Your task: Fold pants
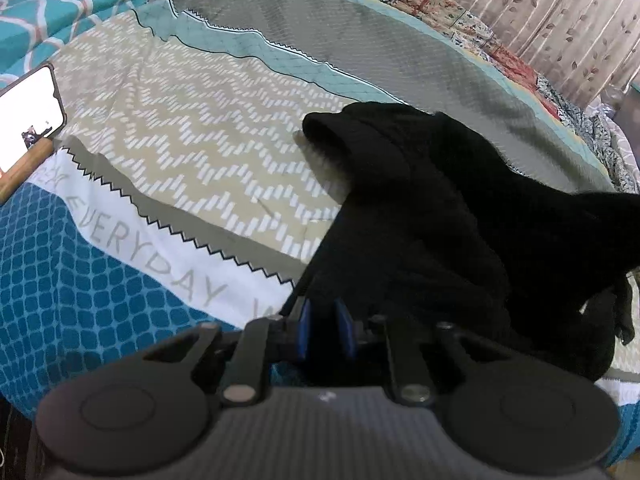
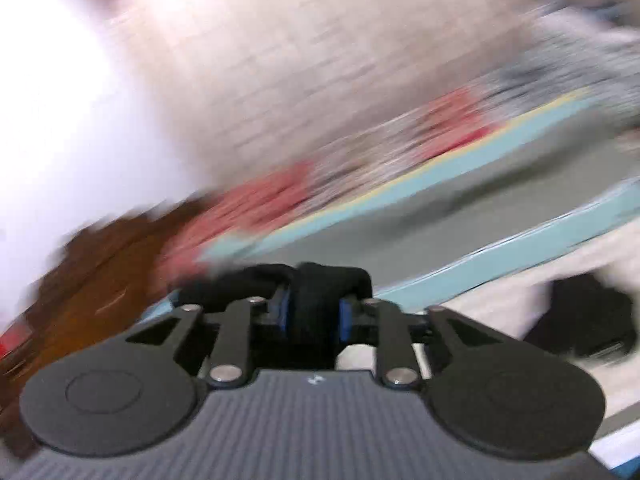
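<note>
The black pants (image 1: 448,216) lie bunched on the patterned bedspread (image 1: 192,148), right of centre in the left wrist view, one end lifted off to the right. My left gripper (image 1: 324,332) is shut on a black edge of the pants low in the view. In the right wrist view, which is motion-blurred, my right gripper (image 2: 314,312) is shut on a thick fold of the black pants (image 2: 316,280), held above the bed. More black cloth (image 2: 584,316) shows at the right.
A lit phone (image 1: 28,116) on a wooden stand leans at the left edge of the bed. A teal patterned pillow (image 1: 60,4) lies at the far left. A floral quilt (image 1: 460,12) and a curtain (image 1: 560,12) run along the far side.
</note>
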`<state>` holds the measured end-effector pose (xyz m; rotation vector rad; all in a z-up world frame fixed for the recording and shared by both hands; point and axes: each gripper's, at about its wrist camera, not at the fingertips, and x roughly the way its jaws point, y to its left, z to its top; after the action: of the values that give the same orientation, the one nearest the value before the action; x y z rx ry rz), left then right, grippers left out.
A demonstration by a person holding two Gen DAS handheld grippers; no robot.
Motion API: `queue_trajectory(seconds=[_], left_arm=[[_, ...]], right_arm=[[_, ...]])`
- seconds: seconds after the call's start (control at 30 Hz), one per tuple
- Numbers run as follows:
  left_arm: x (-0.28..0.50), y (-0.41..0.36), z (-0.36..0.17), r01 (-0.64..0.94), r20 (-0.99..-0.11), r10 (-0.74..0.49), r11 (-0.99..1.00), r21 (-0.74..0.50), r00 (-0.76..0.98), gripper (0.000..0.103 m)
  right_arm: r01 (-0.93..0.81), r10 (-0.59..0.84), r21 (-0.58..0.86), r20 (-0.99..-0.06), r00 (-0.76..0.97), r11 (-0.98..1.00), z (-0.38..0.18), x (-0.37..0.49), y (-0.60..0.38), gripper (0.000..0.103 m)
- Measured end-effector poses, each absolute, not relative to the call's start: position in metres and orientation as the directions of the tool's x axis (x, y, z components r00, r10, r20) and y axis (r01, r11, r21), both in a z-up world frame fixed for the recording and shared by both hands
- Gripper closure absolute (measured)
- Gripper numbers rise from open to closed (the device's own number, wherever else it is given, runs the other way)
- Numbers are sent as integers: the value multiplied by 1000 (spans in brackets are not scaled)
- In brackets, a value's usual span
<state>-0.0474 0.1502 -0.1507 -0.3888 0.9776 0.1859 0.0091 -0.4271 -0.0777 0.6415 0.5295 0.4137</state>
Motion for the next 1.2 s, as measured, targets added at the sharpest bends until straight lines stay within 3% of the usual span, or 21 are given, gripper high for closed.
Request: queue_trajectory(seconds=[0.03,0.1,0.13,0.17,0.2,0.3,0.43,0.47,0.5,0.53,0.87,0.93,1.0,1.13,1.2], left_arm=[[-46,144,-148,-332,-835,-13,914,-233,551,86],[-46,148,-140,-344,-835,-8,909,-234,549,83],[-47,146,-151,-347,-831,-4,908,-237,557,81],[-52,144,-152,-343,-827,-8,908,-242,562,73],[-52,146,-157,-334,-823,-16,909,-248,567,62],[-51,136,-155,-312,-821,-39,913,-261,570,45],[-42,125,-156,-280,-820,-71,920,-274,568,40],[-39,121,-157,-278,-819,-67,923,-268,570,46],[-37,118,-158,-273,-819,-56,928,-254,571,75],[-34,118,-161,-267,-826,-42,936,-229,563,94],[-94,172,-113,-354,-819,76,921,-160,568,97],[-98,177,-101,-374,-813,118,918,-129,570,92],[-86,178,-87,-378,-786,151,919,-112,599,76],[-17,147,-75,-278,-708,227,959,44,668,64],[33,119,-84,-191,-680,229,973,132,697,45]], right_arm=[[-65,391,603,-428,815,795,-96,25,-438,60],[183,211,505,-625,752,844,-141,43,-446,60],[248,189,485,-686,702,838,-164,42,-453,60],[271,219,499,-719,660,823,-188,35,-462,57],[285,257,529,-730,634,800,-207,24,-470,54],[343,292,575,-739,607,743,-247,-16,-484,49],[393,327,630,-725,606,670,-254,-49,-514,48],[391,323,634,-719,615,667,-245,-49,-515,48],[382,315,630,-716,624,676,-233,-46,-515,48],[372,303,622,-713,632,689,-227,-44,-514,46],[255,255,550,-685,683,795,-190,45,-466,41],[226,238,509,-691,683,830,-188,59,-453,41],[196,223,470,-693,686,861,-182,77,-434,40],[137,196,390,-699,688,911,-179,100,-407,31],[141,159,340,-716,680,930,-177,108,-388,28]])
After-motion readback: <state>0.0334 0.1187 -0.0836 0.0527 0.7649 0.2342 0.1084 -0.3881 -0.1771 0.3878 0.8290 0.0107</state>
